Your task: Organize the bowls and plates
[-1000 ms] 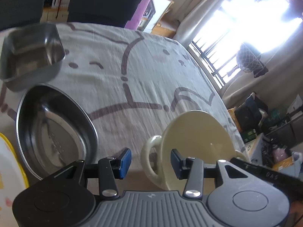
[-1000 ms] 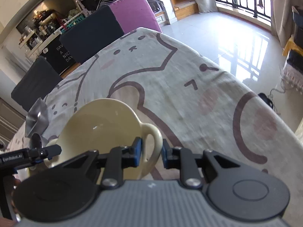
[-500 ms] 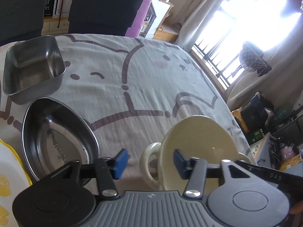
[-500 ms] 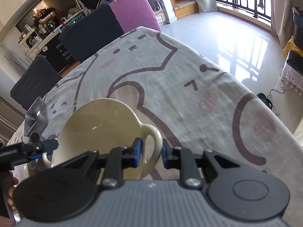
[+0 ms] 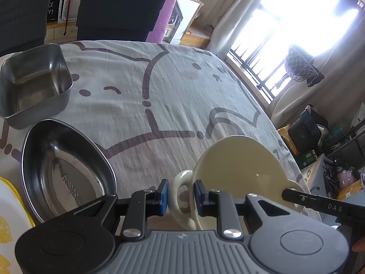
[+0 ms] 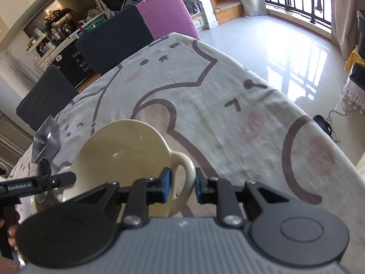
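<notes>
A cream bowl (image 5: 239,159) with two loop handles rests on the cat-print tablecloth (image 5: 159,105), between both grippers. My left gripper (image 5: 181,194) has the bowl's left handle (image 5: 176,182) between its blue pads; its jaws are closing and the pads touch the loop. My right gripper (image 6: 182,183) is shut on the opposite handle (image 6: 188,162) of the same bowl (image 6: 123,146). To the left lie an oval steel dish (image 5: 63,173), a square steel container (image 5: 34,84) and a white plate with a yellow rim (image 5: 9,217).
Dark chairs (image 5: 118,11) and a purple-backed one (image 6: 166,16) stand along the far side of the table. The tablecloth drops off at the table's right edge (image 6: 319,141) toward a shiny floor. A cluttered shelf (image 5: 330,150) stands by the window.
The left gripper's jaws have drawn in from a wide gap until they rest on the bowl's left handle, and the left view has tilted a little. The right gripper and bowl have stayed put.
</notes>
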A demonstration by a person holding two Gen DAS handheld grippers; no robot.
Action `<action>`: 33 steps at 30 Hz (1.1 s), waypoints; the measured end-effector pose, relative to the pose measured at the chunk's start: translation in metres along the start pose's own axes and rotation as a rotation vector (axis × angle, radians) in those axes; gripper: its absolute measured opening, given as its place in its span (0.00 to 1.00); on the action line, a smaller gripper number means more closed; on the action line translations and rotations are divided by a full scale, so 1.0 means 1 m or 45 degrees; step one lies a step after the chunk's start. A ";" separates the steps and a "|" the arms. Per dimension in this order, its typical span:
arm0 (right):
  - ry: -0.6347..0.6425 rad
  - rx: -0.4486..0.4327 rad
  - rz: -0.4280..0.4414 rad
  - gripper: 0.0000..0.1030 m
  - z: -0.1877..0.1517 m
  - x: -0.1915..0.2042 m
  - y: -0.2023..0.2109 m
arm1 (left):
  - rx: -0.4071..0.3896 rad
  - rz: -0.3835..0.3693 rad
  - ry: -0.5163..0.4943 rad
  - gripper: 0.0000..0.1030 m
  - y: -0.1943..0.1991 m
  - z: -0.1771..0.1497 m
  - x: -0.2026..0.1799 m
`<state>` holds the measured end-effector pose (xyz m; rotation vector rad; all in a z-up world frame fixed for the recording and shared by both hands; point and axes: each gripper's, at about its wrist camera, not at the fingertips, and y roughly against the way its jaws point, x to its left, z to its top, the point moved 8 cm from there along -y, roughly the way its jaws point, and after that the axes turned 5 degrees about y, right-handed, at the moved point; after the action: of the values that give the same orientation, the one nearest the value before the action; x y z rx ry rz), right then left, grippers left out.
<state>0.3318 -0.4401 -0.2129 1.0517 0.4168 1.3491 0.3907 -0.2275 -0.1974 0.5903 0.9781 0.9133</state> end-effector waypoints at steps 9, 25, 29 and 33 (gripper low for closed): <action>0.062 0.017 -0.015 0.25 0.000 0.004 0.001 | 0.000 0.003 -0.017 0.26 -0.005 -0.001 -0.001; 0.145 -0.015 -0.053 0.26 -0.002 0.009 0.014 | -0.042 0.030 -0.055 0.26 0.012 -0.005 -0.014; 0.188 -0.059 -0.033 0.26 -0.002 0.016 0.028 | -0.079 0.028 -0.045 0.26 0.031 -0.003 -0.016; 0.206 -0.091 -0.014 0.26 -0.001 0.026 0.045 | -0.112 0.035 -0.029 0.26 0.054 -0.004 -0.018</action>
<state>0.3114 -0.4217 -0.1694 0.8834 0.4897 1.4345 0.3621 -0.2156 -0.1496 0.5394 0.9064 0.9671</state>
